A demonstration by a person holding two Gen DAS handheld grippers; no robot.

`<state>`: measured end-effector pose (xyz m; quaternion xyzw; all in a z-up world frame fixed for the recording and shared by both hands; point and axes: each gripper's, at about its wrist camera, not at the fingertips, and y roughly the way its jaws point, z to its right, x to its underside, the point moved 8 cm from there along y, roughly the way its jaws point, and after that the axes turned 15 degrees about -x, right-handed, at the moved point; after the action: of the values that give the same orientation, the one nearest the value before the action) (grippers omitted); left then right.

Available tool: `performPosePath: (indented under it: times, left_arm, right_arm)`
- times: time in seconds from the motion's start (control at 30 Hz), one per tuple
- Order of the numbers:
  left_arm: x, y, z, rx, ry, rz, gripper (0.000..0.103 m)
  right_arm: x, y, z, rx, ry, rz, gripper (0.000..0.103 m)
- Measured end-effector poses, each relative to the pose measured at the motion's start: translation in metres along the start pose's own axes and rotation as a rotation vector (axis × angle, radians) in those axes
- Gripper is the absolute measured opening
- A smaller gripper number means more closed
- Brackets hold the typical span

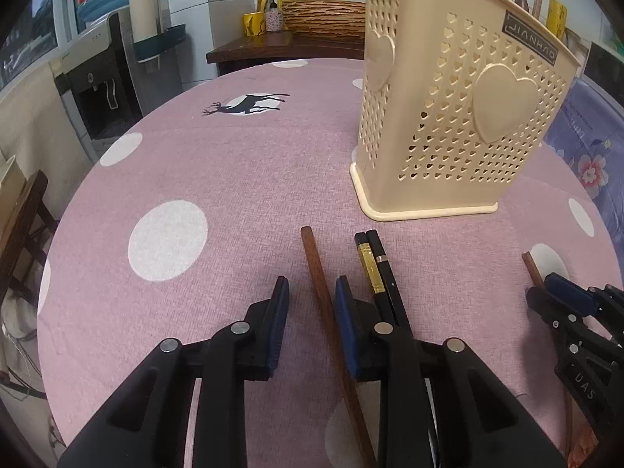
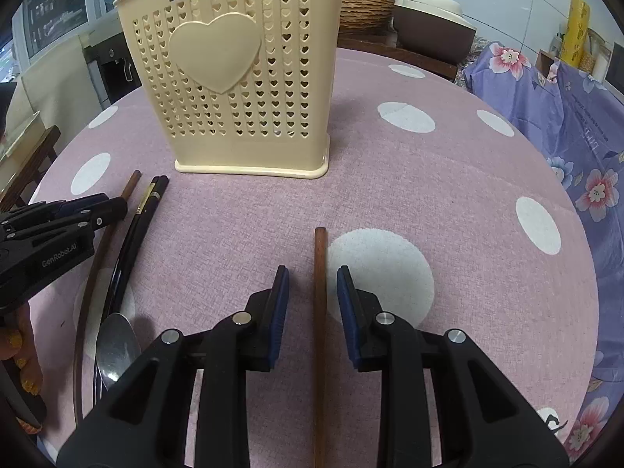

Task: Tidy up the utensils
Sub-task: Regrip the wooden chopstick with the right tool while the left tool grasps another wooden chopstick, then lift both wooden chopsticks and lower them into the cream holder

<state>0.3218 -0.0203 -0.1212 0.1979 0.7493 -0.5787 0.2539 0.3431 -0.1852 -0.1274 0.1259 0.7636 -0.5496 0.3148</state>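
A cream utensil holder (image 1: 448,117) with heart holes stands upright on the pink dotted tablecloth; it also shows in the right wrist view (image 2: 241,85). My left gripper (image 1: 312,292) is open, its jaws either side of a brown wooden handle (image 1: 319,288) lying on the cloth. Black chopsticks with a gold band (image 1: 376,269) lie just right of it. My right gripper (image 2: 313,280) is open around a second brown wooden handle (image 2: 320,292). A metal spoon (image 2: 117,347) lies at the left in the right wrist view, beside the chopsticks (image 2: 144,210).
A water dispenser (image 1: 97,89) stands beyond the table's left edge. A wooden side table (image 1: 280,45) with yellow cups and bottles is behind. A purple floral cloth (image 2: 565,128) covers something at the right. The left gripper (image 2: 50,234) shows at the left in the right wrist view.
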Motion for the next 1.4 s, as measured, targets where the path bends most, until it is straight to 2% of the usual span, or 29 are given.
performPosePath:
  times: [0.1, 0.2, 0.5, 0.9, 1.13, 1.4]
  left_arm:
    - [-0.002, 0.002, -0.001, 0.001, -0.008, -0.008, 0.017]
    - [-0.002, 0.003, -0.003, -0.003, -0.012, -0.006, 0.011]
    - [-0.003, 0.002, 0.0, 0.005, -0.005, 0.0, 0.009]
    - [-0.002, 0.0, 0.001, 0.044, -0.02, 0.0, 0.008]
    - [-0.007, -0.02, -0.009, 0.094, -0.064, 0.04, 0.008]
    - [-0.031, -0.083, -0.04, 0.171, -0.128, 0.172, 0.008]
  right_arm:
    - [-0.002, 0.002, 0.0, -0.003, -0.003, -0.001, 0.026]
    - [-0.002, 0.002, -0.003, -0.014, -0.013, -0.002, 0.02]
    - [-0.002, 0.004, -0.011, -0.032, -0.047, -0.01, 0.008]
    - [-0.001, 0.003, -0.013, -0.069, -0.046, -0.006, 0.008]
    - [-0.01, -0.021, -0.025, -0.111, -0.056, 0.055, 0.008]
    - [-0.035, -0.084, -0.031, -0.214, -0.022, 0.195, 0.008]
